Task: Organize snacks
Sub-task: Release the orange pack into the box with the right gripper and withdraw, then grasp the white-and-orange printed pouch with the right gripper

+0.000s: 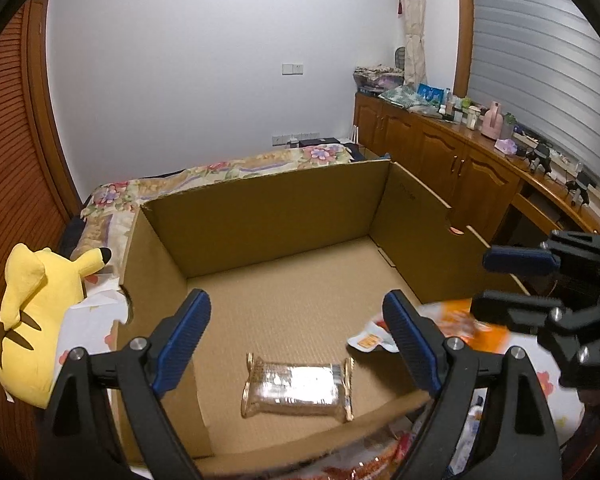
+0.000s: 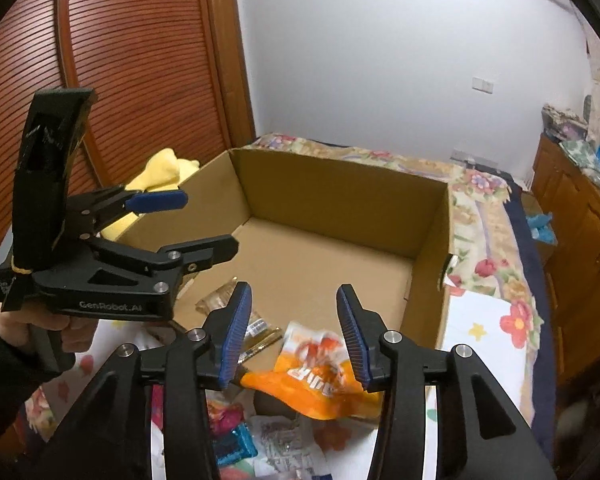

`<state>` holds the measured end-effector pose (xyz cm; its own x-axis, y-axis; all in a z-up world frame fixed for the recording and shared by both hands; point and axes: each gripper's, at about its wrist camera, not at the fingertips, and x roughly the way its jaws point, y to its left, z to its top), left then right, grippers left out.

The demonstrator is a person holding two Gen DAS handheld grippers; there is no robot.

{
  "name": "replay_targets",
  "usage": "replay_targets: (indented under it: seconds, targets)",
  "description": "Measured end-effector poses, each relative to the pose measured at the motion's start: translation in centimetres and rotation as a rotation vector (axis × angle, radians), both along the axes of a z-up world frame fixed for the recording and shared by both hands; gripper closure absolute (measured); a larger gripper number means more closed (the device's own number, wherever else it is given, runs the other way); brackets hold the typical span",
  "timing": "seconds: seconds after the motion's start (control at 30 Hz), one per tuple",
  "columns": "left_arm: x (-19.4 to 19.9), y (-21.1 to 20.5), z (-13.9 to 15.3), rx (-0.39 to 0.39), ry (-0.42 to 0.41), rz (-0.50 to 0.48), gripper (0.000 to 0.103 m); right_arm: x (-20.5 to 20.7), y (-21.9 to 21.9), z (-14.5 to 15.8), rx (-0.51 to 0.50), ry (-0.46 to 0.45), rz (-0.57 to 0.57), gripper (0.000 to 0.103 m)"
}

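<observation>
An open cardboard box (image 1: 268, 216) stands on the bed. A clear-wrapped snack pack (image 1: 298, 390) lies on its floor near the front wall; it also shows in the right wrist view (image 2: 220, 300). My left gripper (image 1: 296, 340) is open and empty above that pack. An orange and white snack bag (image 2: 320, 376) hangs blurred over the box's front right edge, between the spread fingers of my right gripper (image 2: 294, 336), which is open. The bag also shows in the left wrist view (image 1: 456, 324), below the right gripper (image 1: 500, 280). The left gripper (image 2: 196, 220) appears in the right wrist view.
A yellow plush toy (image 1: 40, 320) sits left of the box. Several more snack packs (image 2: 260, 440) lie on the flowered bedspread (image 2: 488, 264) in front of the box. Wooden cabinets (image 1: 440, 152) with clutter run along the right. A slatted wooden door (image 2: 120, 60) is at left.
</observation>
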<state>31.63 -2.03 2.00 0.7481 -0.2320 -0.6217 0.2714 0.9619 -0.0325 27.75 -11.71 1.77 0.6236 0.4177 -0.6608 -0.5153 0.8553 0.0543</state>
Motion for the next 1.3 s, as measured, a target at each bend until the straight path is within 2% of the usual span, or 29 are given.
replay_targets:
  seconds: [0.3, 0.57, 0.9, 1.1, 1.3]
  targets:
    - [-6.2, 0.3, 0.9, 0.007, -0.044, -0.023, 0.015, -4.3, -1.6, 1.2, 0.007, -0.029, -0.057, 0.055]
    - [-11.4, 0.7, -0.2, 0.001, -0.058, -0.059, 0.014, -8.9, -2.3, 0.2, 0.014, -0.032, -0.109, 0.046]
    - [-15.0, 1.2, -3.1, -0.006, -0.032, -0.070, 0.015, -12.2, -3.3, -4.7, 0.022, 0.046, -0.177, 0.044]
    - [-15.8, 1.6, -5.0, -0.018, -0.002, -0.063, 0.015, -13.7, -4.4, -8.6, 0.017, 0.115, -0.214, 0.044]
    - [-16.2, 1.8, -6.3, -0.016, 0.019, -0.054, 0.015, -14.2, -4.5, -11.2, 0.015, 0.170, -0.228, 0.044]
